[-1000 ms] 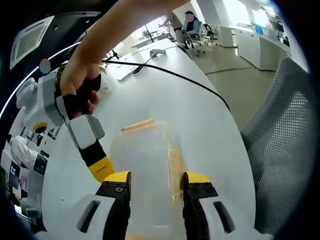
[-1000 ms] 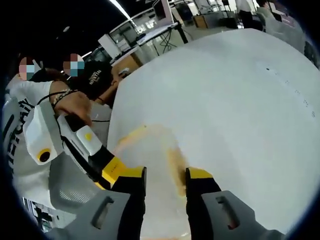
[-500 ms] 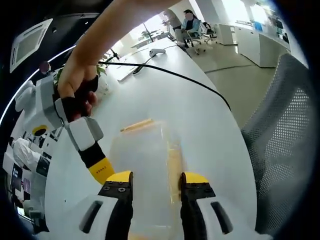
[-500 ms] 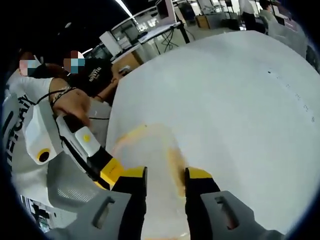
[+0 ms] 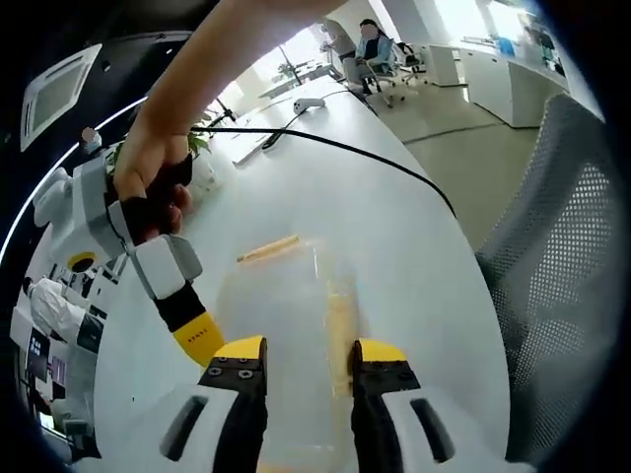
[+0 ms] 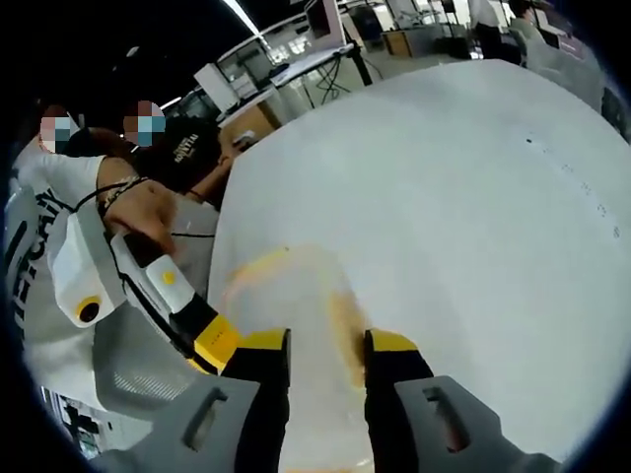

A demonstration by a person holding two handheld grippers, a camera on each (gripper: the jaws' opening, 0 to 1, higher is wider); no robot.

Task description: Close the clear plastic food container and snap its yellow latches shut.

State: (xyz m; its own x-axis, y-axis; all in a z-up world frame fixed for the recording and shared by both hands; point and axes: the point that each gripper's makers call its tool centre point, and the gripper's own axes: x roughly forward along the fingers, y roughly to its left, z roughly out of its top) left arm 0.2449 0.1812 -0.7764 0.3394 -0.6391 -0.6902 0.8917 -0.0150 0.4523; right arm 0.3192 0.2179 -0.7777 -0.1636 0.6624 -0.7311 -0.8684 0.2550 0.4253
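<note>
Both grippers meet over the clear container (image 5: pixel 286 325) on the white desk (image 5: pixel 394 227). The left gripper (image 5: pixel 301 360) and right gripper (image 6: pixel 317 345) each straddle its edge, jaws narrowly parted; grip uncertain.

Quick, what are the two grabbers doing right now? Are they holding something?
Left gripper: jaws closed on the clear container.
Right gripper: jaws closed on the same container, from another side.

We make out small dark lettering on the yellow finger of the right gripper (image 5: pixel 197 338) and white print on a person's black shirt (image 6: pixel 187 148), both too blurred to read.
</note>
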